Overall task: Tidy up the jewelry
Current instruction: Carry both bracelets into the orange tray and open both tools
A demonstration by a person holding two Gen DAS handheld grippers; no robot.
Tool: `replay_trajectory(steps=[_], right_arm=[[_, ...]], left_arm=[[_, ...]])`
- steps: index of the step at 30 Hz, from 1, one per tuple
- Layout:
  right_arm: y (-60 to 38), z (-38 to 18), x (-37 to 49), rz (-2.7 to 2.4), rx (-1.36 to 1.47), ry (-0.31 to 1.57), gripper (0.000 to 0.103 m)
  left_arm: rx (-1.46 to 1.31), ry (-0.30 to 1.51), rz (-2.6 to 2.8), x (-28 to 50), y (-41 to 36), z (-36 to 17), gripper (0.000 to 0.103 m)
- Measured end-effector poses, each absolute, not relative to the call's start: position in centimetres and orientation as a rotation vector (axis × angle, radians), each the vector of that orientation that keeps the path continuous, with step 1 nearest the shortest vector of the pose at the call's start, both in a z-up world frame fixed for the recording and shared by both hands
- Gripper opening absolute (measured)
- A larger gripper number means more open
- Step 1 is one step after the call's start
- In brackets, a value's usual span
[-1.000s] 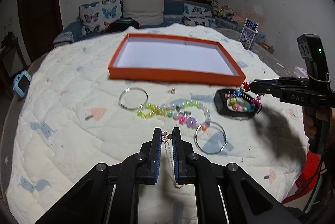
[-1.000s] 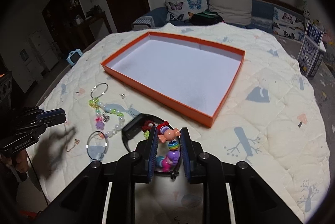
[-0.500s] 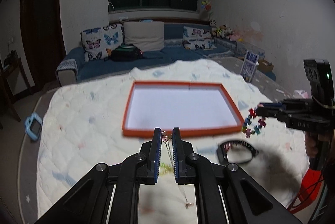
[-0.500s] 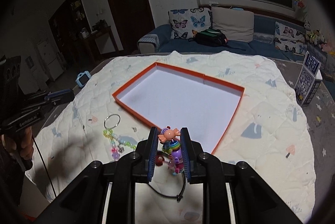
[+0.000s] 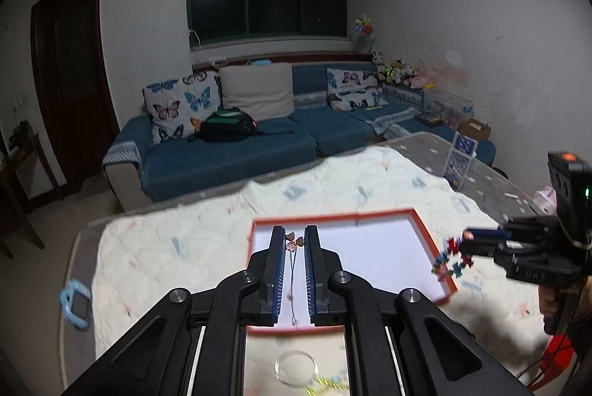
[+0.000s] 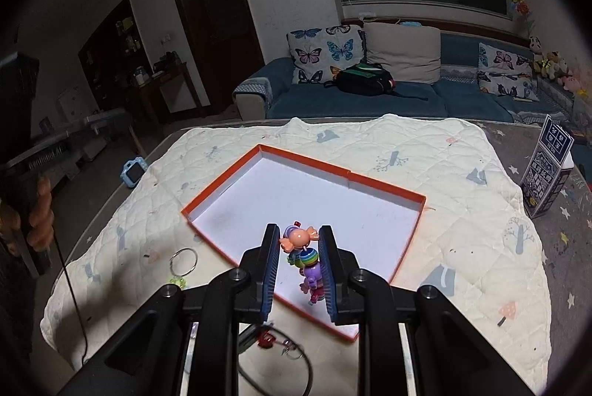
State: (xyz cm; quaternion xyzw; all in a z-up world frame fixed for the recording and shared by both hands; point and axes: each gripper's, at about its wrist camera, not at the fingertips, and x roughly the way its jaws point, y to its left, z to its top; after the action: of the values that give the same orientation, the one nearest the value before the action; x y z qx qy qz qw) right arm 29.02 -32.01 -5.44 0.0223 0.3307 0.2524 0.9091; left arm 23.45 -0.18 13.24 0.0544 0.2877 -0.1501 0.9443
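Both lifted clear since a second ago: left claw (image 5: pixel 295 242) now dangles the thin rose-gold pendant chain (image 5: pixel 292 270) above the shallow orange-rimmed white tray (image 5: pixel 418 222), right claw (image 6: pixel 298 249) pinching the colourful candy-bead bracelet (image 6: pixel 305 259) over its near edge, so drop-off's probably next.

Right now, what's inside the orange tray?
The orange tray shows only bare white floor; no jewelry lies in what's visible. Its near edge is covered by the right gripper and its colorful bead bracelet.
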Motion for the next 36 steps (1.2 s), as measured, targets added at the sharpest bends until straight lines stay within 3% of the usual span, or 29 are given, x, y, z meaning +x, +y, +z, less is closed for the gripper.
replay_trajectory(steps=[8,24,33,36], right_arm=[[-31.9,-7.6,30.7,0.504,0.074,0.739,0.024],[-31.7,-12.2,32.4,0.473,0.079,0.877,0.024],[-31.6,-13.0,32.8,0.474,0.065,0.9,0.025],[-31.6,-13.0,32.8,0.46,0.044,0.901,0.03]], left_arm=[[0.136,0.612,-0.299,27.8,-0.3,13.2,0.01],[0.105,0.906,-0.309,32.7,-0.4,-1.8,0.011],[0.125,0.99,-0.306,33.2,-1.0,-5.7,0.012],[0.123,1.017,-0.293,33.3,-0.8,-6.2,0.016]])
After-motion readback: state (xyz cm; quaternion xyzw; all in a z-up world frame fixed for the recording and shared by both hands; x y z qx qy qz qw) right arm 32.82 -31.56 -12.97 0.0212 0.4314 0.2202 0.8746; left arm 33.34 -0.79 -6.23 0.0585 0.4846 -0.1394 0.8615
